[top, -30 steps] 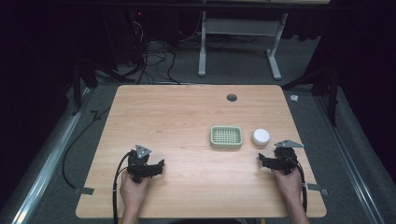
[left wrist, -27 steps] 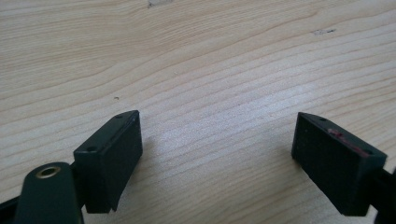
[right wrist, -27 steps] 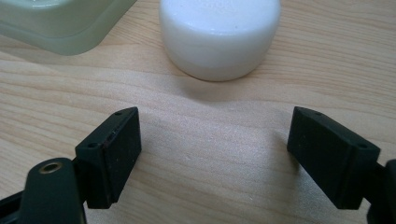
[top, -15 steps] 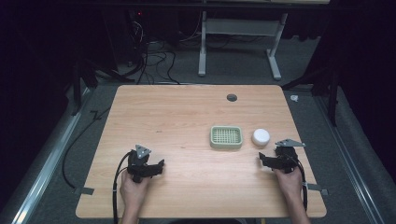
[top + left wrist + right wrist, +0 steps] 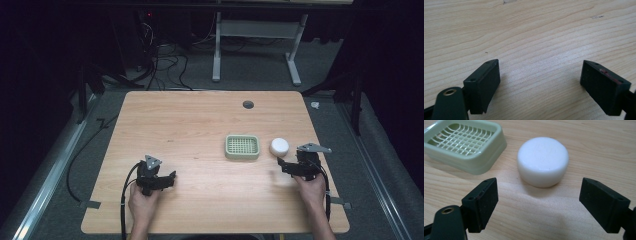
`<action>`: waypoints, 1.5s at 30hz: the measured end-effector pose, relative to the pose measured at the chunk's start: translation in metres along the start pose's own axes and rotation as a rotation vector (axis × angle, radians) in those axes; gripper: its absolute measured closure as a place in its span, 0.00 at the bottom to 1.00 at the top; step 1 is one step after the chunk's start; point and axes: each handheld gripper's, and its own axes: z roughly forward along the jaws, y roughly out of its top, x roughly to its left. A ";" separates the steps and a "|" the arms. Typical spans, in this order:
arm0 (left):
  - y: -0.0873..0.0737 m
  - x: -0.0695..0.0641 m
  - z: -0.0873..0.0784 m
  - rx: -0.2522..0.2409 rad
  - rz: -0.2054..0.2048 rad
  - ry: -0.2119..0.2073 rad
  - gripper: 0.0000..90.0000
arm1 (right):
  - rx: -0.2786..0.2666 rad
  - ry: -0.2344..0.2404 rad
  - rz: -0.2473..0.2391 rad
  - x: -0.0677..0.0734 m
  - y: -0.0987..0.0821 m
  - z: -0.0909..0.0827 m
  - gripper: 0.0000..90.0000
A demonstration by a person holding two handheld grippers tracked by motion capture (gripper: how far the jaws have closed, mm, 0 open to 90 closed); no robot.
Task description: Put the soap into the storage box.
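White soap lies just ahead of the right gripper, jaws spread, empty; left gripper likewise spread, well apart.

table: light wood top, rectangular, grain running left to right
hole: small dark round hole near the far edge, right of the middle
tray: pale green slotted tray flat on the surface, right of centre
puck: white round puck just beside the tray, on its right-edge side, apart from it
tape: grey strips at the near corners
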 end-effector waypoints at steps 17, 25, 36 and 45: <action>0.000 0.000 0.000 0.000 0.000 0.000 0.19 | -0.042 0.003 0.001 -0.001 0.024 0.002 0.16; 0.000 0.000 0.000 0.000 0.000 0.000 0.19 | -0.046 -0.003 0.023 -0.004 0.032 0.011 0.15; 0.000 0.000 0.000 0.000 0.000 0.000 0.19 | -0.032 -0.005 0.028 -0.004 0.039 0.027 0.15; 0.000 0.000 0.000 0.000 0.000 0.000 0.19 | 0.013 -0.010 0.040 -0.003 0.035 0.043 0.15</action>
